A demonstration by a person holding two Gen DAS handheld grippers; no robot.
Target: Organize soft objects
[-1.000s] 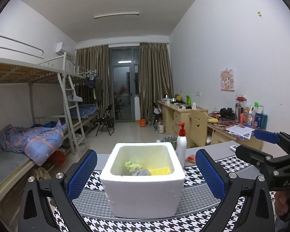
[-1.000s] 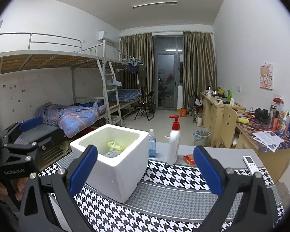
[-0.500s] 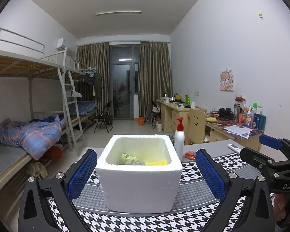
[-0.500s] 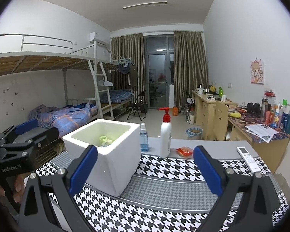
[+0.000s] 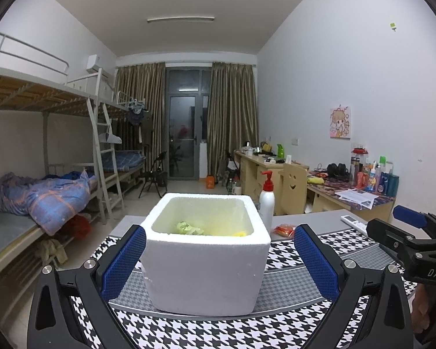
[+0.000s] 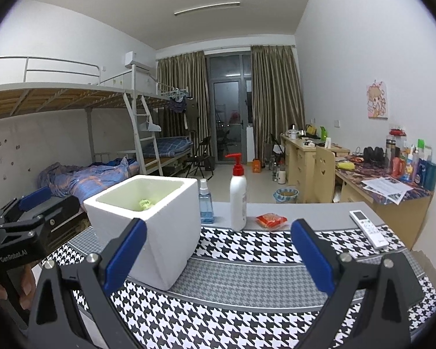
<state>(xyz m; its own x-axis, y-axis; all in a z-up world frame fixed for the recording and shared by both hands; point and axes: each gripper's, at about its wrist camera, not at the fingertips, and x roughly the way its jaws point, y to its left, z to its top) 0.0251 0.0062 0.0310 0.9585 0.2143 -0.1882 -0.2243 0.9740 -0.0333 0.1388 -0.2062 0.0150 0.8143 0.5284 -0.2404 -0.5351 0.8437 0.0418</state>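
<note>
A white foam box [image 5: 206, 261] stands on the houndstooth table mat, with a green soft item [image 5: 186, 228] and a yellow one [image 5: 237, 233] inside. My left gripper [image 5: 219, 257] is open, its blue pads on either side of the box, not touching it. In the right wrist view the foam box [image 6: 148, 226] sits at the left with the green item [image 6: 144, 203] showing inside. My right gripper [image 6: 218, 256] is open and empty over the mat, to the right of the box. A small red packet [image 6: 271, 220] lies on the grey table beyond the mat.
A white pump bottle [image 6: 237, 195] and a blue spray bottle [image 6: 205, 202] stand behind the box. A white remote [image 6: 368, 228] lies at the right. The table's far edge runs behind them. Bunk beds stand left, cluttered desks right.
Both grippers have dropped lower and tilted level, so less of the box's inside shows. The box and the other items on the table have not moved.
</note>
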